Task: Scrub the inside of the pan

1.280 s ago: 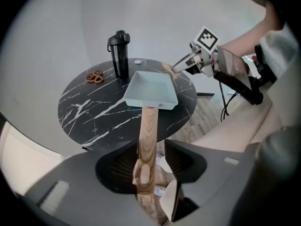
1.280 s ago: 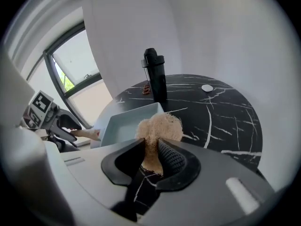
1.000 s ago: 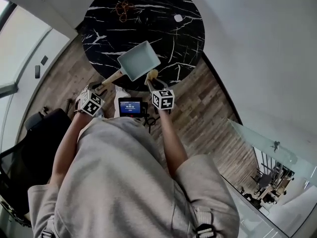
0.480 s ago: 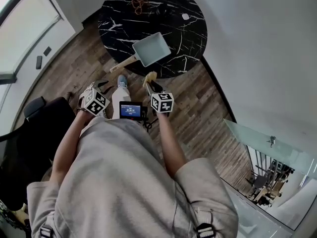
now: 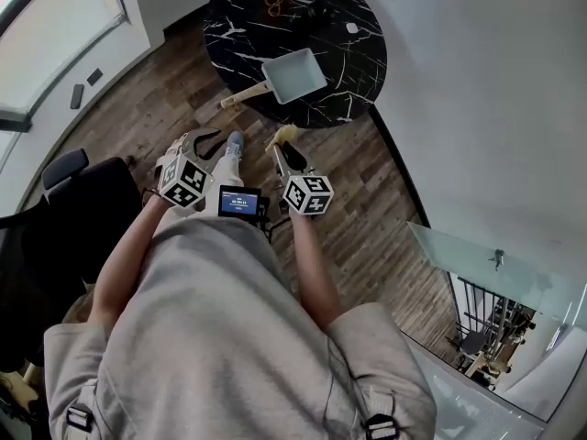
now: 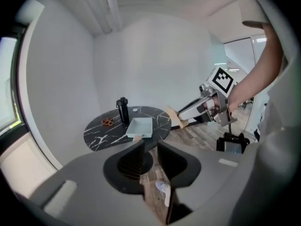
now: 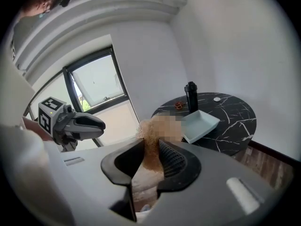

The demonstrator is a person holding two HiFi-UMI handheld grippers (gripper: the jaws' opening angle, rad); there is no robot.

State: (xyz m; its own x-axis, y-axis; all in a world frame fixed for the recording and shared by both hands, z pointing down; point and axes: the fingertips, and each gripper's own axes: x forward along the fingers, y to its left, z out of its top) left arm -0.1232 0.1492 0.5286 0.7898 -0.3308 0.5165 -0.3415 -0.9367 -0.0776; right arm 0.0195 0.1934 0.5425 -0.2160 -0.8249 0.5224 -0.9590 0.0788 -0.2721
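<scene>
1. Right, the pan point(image 5: 293, 74) sits on the round black marble tabletop point(image 5: 243, 39), pale and square, open side up, on the part of the top nearest the person. Its wooden handle point(image 5: 243, 96) points out toward the edge on the person's left.
2. Nothing is touching it. Both tongs are held over the wooden floor point(image 5: 367, 209), well apart from the pan.
3. The right tongs point(image 7: 151, 157) are clamped on a tan, fibrous scrubber point(image 7: 150, 147), and the tuft sticks out past the tips toward the tabletop.
4. The left tongs point(image 6: 150, 154) have just been closing. The jaws stand a narrow gap apart with nothing between them, only floor and a shoe point(image 5: 235, 143) showing through.
5. The left tongs sit level with the right pair, each with its marker cube close in front of the person's chest.
6. Farther back on the tabletop a black bottle point(image 6: 122, 109) stands upright just behind the pan.
7. A small brown tangle point(image 6: 107, 122) lies near the far edge, and a little white piece point(image 7: 216, 99) lies off to the right.
8. A small lit screen point(image 5: 239, 201) hangs between the two cubes, and a black chair point(image 5: 64, 227) stands at the person's left.
</scene>
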